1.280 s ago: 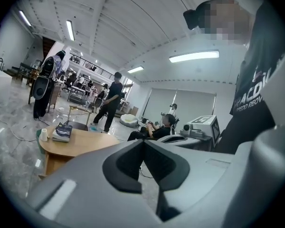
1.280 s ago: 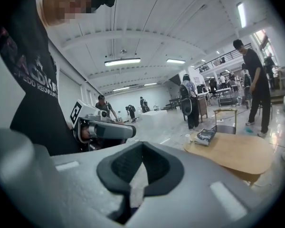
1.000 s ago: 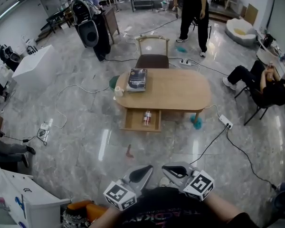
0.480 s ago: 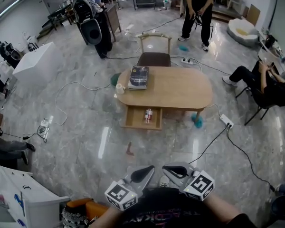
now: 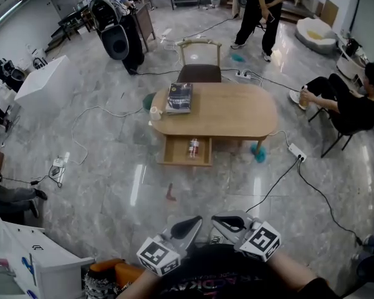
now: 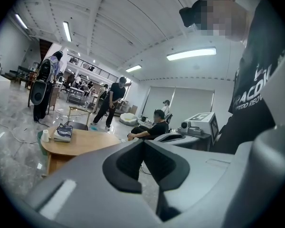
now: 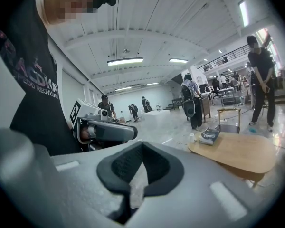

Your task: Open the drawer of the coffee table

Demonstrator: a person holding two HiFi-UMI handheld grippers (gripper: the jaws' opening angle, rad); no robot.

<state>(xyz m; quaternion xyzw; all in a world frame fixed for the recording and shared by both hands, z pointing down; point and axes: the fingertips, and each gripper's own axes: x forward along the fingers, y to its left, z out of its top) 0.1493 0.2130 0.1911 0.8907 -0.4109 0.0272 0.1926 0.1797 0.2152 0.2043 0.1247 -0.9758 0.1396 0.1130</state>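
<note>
Drawer hanging open, grippers waiting far off
The wooden drawer [image 5: 172, 159] of the oval light-wood coffee table [image 5: 237, 114] is sitting pulled out at frame centre. At bottom centre, the grey left gripper [image 5: 186, 228] and right gripper [image 5: 230, 222] are hovering with jaws closed, empty. Anyone approaching is risking a trip on the black floor cable [image 5: 284, 179].

The bench [image 5: 230, 114] at frame centre is plain light tan wood. The drawer [image 5: 174, 153] below it is the same tan wood. The bottle [image 5: 192, 147] in the drawer carries a red label. The book [image 5: 179, 97] has a dark cover, and the cup [image 5: 154, 113] is white. The floor [image 5: 100, 167] is glossy grey with marble veining. At lower centre, the left tool [image 5: 190, 225] and right tool [image 5: 224, 222] have grey bodies with black pads. The left marker cube [image 5: 157, 256] and right marker cube [image 5: 262, 242] show black squares on white. The small object [image 5: 258, 155] right of the drawer is teal.
</note>
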